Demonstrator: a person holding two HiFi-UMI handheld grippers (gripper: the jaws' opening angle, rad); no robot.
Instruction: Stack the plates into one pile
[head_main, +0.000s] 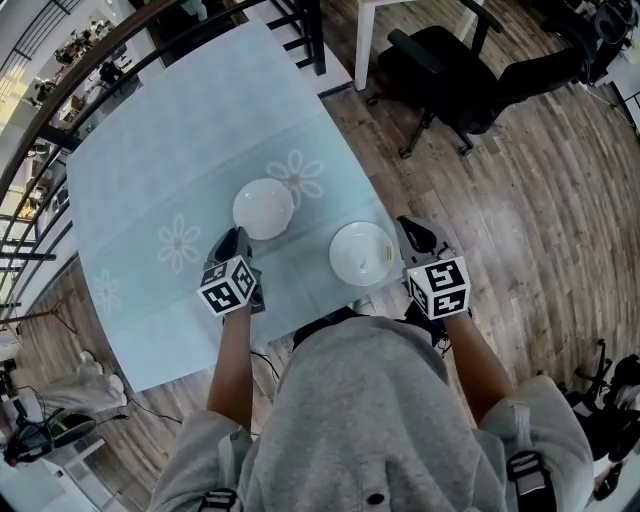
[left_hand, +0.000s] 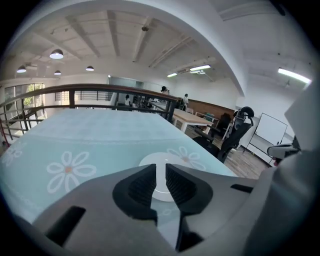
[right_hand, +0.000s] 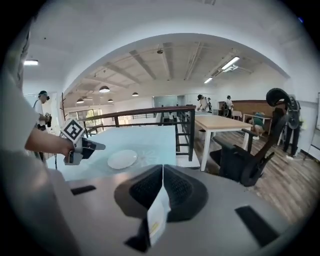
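The right claw is clamped on the rim of the held plate, whose thin white edge runs down between the ribbed pads. In the head view this claw grips the held plate at its right side. The lying plate rests flat on the bench. The held plate is to its right and nearer the person, apart from it, face up; whether it touches the cloth I cannot tell. The left claw has its jaws a little apart with nothing gripped, and only the lying plate shows through the gap. This claw sits just beside the lying plate's near left edge. A printed flower lies just beyond the lying plate, and an office chair stands well off to its far right.
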